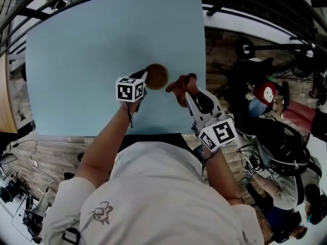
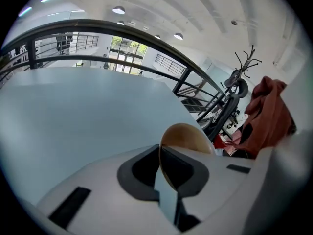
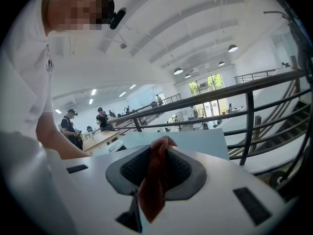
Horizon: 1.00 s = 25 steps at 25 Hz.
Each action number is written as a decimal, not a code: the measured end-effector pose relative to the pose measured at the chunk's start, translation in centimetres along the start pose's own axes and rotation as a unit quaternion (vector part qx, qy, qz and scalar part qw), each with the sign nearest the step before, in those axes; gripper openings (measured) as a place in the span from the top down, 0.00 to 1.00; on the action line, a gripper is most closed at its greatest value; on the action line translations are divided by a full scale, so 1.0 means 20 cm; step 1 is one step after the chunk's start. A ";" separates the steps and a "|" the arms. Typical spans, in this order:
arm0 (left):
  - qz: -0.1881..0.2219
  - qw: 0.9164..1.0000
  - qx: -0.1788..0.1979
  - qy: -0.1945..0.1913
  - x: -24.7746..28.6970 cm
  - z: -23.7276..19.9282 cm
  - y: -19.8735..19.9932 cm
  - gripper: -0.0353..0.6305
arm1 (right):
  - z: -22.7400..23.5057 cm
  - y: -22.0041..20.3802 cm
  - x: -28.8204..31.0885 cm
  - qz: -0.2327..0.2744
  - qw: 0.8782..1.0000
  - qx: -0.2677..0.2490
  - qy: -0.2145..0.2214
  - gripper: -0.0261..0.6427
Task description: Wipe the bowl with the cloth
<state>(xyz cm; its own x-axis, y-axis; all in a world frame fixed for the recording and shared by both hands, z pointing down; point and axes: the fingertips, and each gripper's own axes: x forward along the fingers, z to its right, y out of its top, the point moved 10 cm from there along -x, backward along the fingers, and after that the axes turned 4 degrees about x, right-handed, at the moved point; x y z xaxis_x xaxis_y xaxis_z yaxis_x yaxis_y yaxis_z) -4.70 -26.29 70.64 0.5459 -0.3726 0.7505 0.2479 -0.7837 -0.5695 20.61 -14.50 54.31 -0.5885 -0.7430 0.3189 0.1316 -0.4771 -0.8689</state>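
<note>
your left tool (image 1: 144,80) is pinched almost shut on the rim of the bowl (image 1: 157,76). the left gripper view shows the thin edge running between the two pads, with the tan body bulging out past them. a rim grip like this looks meant to steady the bowl and leave its face free for wiping.

the bowl sits over the right part of the pale blue surface (image 1: 102,45), just right of the left tool. whether it rests on the surface or is raised slightly, i cannot tell. it is round, so it has no long axis. from the head view it shows as a nearly full disc, so its mouth or base faces roughly upward, and i cannot tell which.

your right tool (image 1: 188,88) is clamped on the reddish cloth (image 1: 179,86). in the right gripper view a fold sticks up past the pads and the rest trails back between them, so the cloth's length runs along the tool. the bunched end points toward the bowl. it is near the bowl's right side and does not seem to touch it. that free bunch is your wiping pad, so the wipe itself looks not yet begun.
</note>
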 end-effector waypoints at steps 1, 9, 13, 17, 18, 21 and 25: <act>0.001 1.000 0.010 0.000 -0.02 0.05 0.02 0.91 | 0.00 0.02 0.00 0.004 1.000 -0.004 0.003 0.83; 0.068 0.995 0.066 -0.028 -0.31 0.44 0.26 0.91 | -0.11 0.14 0.13 -0.018 0.996 -0.091 0.016 0.83; 0.111 0.990 0.083 -0.026 -0.46 0.58 0.34 0.91 | -0.14 0.10 0.22 -0.130 0.973 -0.187 -0.032 0.83; 0.132 0.985 0.108 -0.024 -0.63 0.75 0.37 0.91 | -0.23 0.13 0.21 -0.205 0.932 -0.288 -0.083 0.83; 0.136 0.984 0.116 -0.025 -0.67 0.80 0.37 0.90 | -0.25 0.15 0.20 -0.212 0.924 -0.306 -0.091 0.83; 0.152 0.978 0.144 -0.020 -0.77 0.88 0.38 0.89 | -0.33 0.18 0.19 -0.217 0.911 -0.341 -0.082 0.83; 0.178 0.972 0.154 -0.013 -0.88 0.88 0.39 0.89 | -0.44 0.20 0.20 -0.222 0.902 -0.368 -0.031 0.83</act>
<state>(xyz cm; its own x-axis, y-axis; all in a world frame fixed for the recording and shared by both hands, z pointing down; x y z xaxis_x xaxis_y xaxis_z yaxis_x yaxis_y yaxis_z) 1.73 -17.10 46.99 0.6607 -0.5766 0.4806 0.2654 -0.4195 -0.8681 11.74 -15.19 48.67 -0.4048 -0.5907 0.6980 -0.6849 -0.3099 -0.6595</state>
